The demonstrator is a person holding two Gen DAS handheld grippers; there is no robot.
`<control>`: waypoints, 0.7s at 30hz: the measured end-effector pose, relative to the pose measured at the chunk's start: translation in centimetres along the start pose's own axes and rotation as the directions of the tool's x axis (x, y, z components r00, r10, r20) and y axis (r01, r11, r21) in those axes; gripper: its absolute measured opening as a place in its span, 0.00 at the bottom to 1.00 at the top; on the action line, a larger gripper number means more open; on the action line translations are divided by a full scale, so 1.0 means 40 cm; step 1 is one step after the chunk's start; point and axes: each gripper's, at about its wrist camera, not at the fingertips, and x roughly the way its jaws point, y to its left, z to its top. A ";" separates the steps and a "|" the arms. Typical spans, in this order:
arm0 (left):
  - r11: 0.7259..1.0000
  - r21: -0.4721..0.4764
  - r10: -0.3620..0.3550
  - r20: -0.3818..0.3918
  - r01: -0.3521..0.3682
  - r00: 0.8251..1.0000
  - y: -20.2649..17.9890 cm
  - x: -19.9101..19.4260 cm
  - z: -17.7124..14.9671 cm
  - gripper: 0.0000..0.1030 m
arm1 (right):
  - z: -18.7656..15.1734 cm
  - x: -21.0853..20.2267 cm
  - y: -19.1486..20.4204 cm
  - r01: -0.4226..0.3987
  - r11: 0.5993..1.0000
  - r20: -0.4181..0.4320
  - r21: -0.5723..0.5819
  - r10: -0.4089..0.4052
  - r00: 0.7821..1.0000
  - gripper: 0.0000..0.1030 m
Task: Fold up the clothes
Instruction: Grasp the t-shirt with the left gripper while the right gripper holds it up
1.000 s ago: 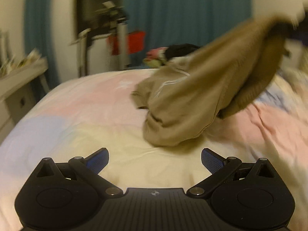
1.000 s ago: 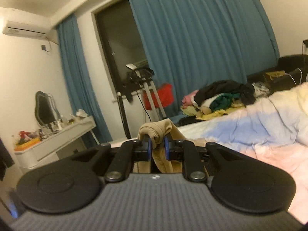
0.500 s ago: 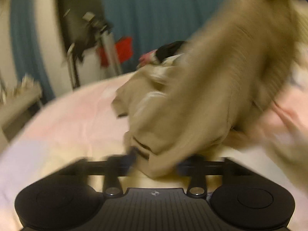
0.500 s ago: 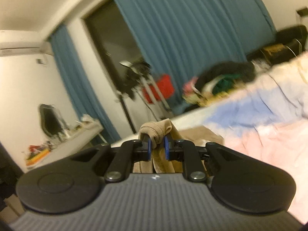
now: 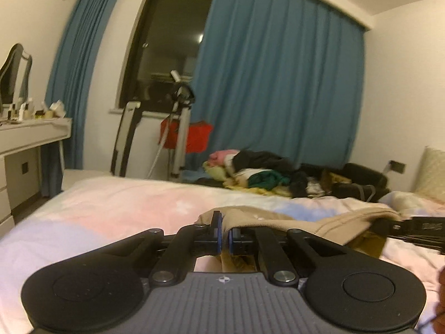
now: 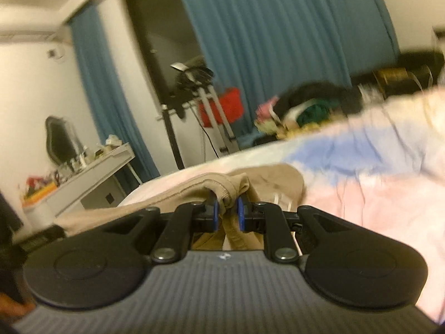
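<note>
Both my grippers, left (image 5: pixel 224 240) and right (image 6: pixel 227 213), clenched tan garment (image 6: pixel 267 179) hem, frame centre; thin bite, uneven pull risked slip.

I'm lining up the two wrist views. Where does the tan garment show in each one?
Left wrist: the tan garment lies low at centre and right, its edge pinched in the left gripper.
Right wrist: the tan garment lies low at centre and left, bunched in the right gripper.
Shared landmark: the red bag by the blue curtain.
</note>
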 end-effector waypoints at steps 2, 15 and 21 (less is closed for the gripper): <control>1.000 -0.011 -0.018 -0.014 0.017 1.000 0.008 -0.043 0.007 0.05 | -0.005 -0.027 0.017 -0.012 0.999 0.002 -0.033 0.012 1.000 0.16; 0.997 -0.074 -0.023 -0.455 -0.012 0.890 0.142 0.331 -0.055 0.09 | -0.104 0.207 -0.106 0.150 0.975 -0.331 0.165 -0.089 0.939 0.22; 0.998 -0.068 -0.029 -0.478 -0.003 0.878 0.174 0.455 -0.115 0.28 | -0.133 0.246 -0.148 0.192 0.935 -0.313 0.298 -0.095 0.945 0.54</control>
